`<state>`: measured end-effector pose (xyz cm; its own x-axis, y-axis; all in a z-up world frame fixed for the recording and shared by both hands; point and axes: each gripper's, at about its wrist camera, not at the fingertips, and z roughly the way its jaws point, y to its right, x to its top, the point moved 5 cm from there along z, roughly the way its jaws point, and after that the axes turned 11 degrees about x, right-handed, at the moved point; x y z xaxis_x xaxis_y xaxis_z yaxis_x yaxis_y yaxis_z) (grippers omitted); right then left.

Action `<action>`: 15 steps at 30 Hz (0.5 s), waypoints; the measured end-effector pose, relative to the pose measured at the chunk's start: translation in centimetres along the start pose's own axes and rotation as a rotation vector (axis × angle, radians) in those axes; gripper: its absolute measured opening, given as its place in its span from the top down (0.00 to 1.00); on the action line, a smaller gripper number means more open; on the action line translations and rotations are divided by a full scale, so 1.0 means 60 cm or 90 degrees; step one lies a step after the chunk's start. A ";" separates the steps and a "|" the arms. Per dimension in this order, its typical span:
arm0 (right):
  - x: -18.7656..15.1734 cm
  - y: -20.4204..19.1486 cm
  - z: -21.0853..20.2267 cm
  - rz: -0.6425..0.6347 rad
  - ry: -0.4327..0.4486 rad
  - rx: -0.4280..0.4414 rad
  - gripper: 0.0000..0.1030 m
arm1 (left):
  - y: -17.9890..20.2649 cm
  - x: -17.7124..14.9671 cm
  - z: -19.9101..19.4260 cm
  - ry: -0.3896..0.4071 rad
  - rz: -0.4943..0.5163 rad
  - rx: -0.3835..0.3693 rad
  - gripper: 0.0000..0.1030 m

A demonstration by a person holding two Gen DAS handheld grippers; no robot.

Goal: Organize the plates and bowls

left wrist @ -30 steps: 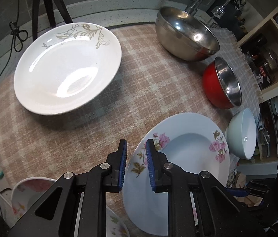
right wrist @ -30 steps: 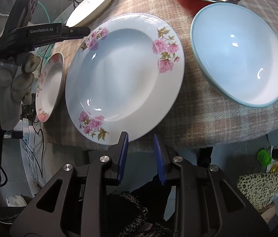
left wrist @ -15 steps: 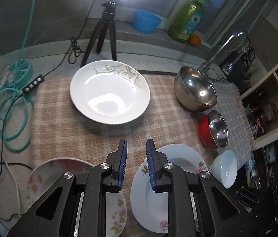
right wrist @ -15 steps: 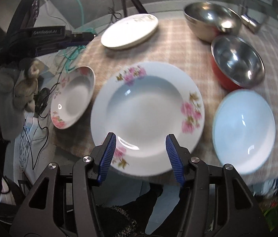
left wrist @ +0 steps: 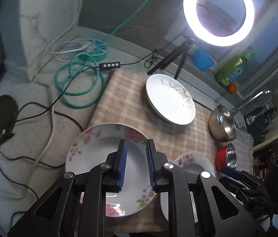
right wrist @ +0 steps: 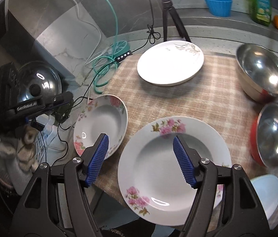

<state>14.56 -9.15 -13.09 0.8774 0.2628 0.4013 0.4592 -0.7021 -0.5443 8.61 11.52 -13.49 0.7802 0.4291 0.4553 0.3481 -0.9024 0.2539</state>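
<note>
Approach step, nothing gripped yet. Right gripper (right wrist: 141,161) wide open, empty, hovering w/ big pink-flower plate (right wrist: 175,167) just below/ahead. Left gripper (left wrist: 136,165) partly open, empty, above small floral plate (left wrist: 107,167). Next, prob.: lower, straddle a plate rim, close, stack.

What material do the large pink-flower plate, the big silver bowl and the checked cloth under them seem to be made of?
Large white plate with pink flowers: probably glazed ceramic or porcelain, judging by its glossy highlights and printed pattern.
Big silver bowl: looks like polished stainless steel, with mirror-like reflections.
Beige checked cloth: apparently woven fabric, matt with a visible weave.
</note>
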 end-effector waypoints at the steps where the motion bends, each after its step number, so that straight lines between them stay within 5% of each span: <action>1: 0.003 0.000 0.008 -0.005 -0.007 -0.009 0.32 | -0.017 -0.005 -0.003 0.001 -0.025 -0.003 0.82; 8: 0.025 -0.010 0.059 -0.037 -0.041 -0.024 0.32 | -0.088 -0.040 -0.009 0.000 -0.090 0.034 0.82; 15: 0.052 -0.027 0.074 -0.042 0.022 0.000 0.32 | -0.125 -0.062 -0.001 -0.009 -0.098 0.067 0.82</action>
<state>17.17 -4.25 -14.25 0.8397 0.2864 0.4614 0.5165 -0.6839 -0.5154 3.06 16.71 -17.06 0.7200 0.5631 0.4056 0.5163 -0.8252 0.2290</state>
